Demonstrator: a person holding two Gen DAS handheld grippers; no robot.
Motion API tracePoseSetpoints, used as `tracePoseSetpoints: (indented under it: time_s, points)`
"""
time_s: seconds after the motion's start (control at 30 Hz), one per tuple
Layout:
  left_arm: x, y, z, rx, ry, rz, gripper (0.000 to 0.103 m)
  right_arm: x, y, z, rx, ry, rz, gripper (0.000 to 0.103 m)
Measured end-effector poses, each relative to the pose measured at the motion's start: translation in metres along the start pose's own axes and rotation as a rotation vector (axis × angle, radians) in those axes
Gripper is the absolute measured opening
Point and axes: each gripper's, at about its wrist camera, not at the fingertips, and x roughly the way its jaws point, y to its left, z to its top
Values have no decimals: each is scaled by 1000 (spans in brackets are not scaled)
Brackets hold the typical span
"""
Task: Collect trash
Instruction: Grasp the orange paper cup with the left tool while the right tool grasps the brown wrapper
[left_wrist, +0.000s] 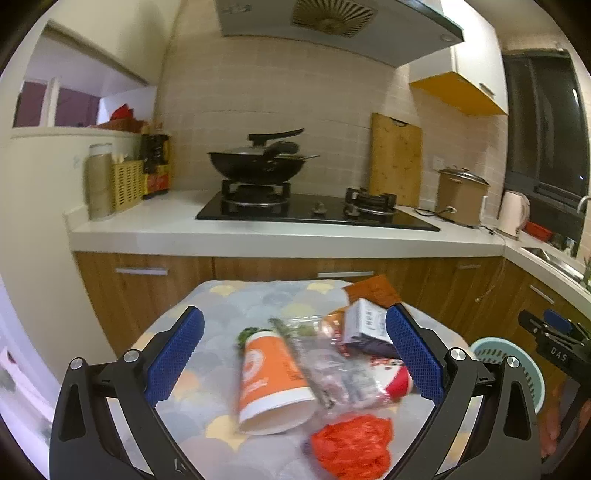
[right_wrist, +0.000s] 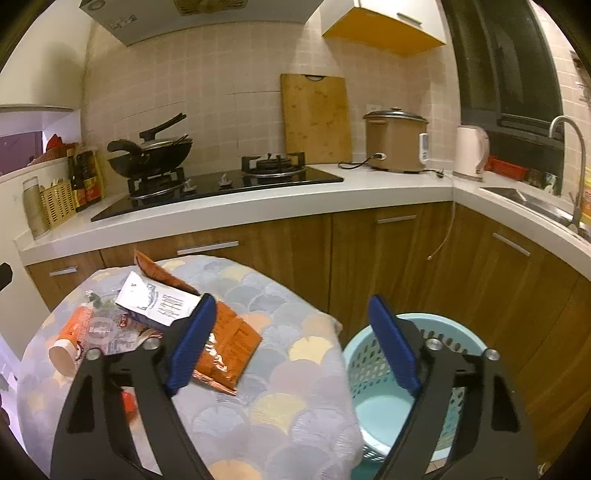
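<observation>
On a small table with a scale-patterned cloth (left_wrist: 221, 306) lies a heap of trash. It holds an orange paper cup (left_wrist: 271, 380) on its side, a clear wrapper (left_wrist: 332, 369), a red mesh bag (left_wrist: 351, 446), a white and dark carton (left_wrist: 365, 325) and an orange packet (left_wrist: 373, 291). My left gripper (left_wrist: 295, 314) stands open above the heap, its pads on either side of it and touching nothing. My right gripper (right_wrist: 291, 302) is open over the table's right edge, with nothing between its fingers. The orange packet (right_wrist: 229, 347) and the carton (right_wrist: 159, 299) lie beside its left finger.
A light blue slotted basket (right_wrist: 384, 413) stands on the floor to the right of the table, with nothing in it. Wooden cabinets (right_wrist: 369, 258) and a white counter with a hob, a wok (left_wrist: 258, 162), a rice cooker (right_wrist: 395, 144) and a kettle lie just behind.
</observation>
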Motion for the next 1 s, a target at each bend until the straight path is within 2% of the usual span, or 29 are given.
tracePoseSetpoints:
  time_s: [0.07,0.13,0.23,0.3,0.4,0.57,0.63,0.77,0.8,0.9,1.0]
  points:
    - [5,9,-1,-12,13,14,96,2,5,0,-11,-1,8,70]
    - [10,19,-6,-32,31,15,96,8,11,-1,-35,11,13,55]
    - [29,40,-17,-98,108,11,95,19,20,-6,-58,40,28,40]
    - [42,52,-24,-141,157,-1,94,26,25,-12,-71,55,36,38]
    - [62,61,-35,-172,223,-19,91,40,32,-22,-82,86,57,38]
    - [89,57,-52,-169,300,-42,87,59,38,-37,-82,128,85,38]
    - [100,56,-58,-187,340,-72,82,65,39,-41,-79,146,99,38]
    - [113,60,-68,-235,382,-111,79,72,40,-45,-79,173,117,39]
    - [115,61,-70,-246,391,-122,75,73,40,-45,-80,176,121,42]
    - [117,61,-73,-250,388,-127,74,74,38,-41,-84,178,139,61]
    - [117,59,-74,-240,384,-122,73,76,38,-38,-110,191,139,67]
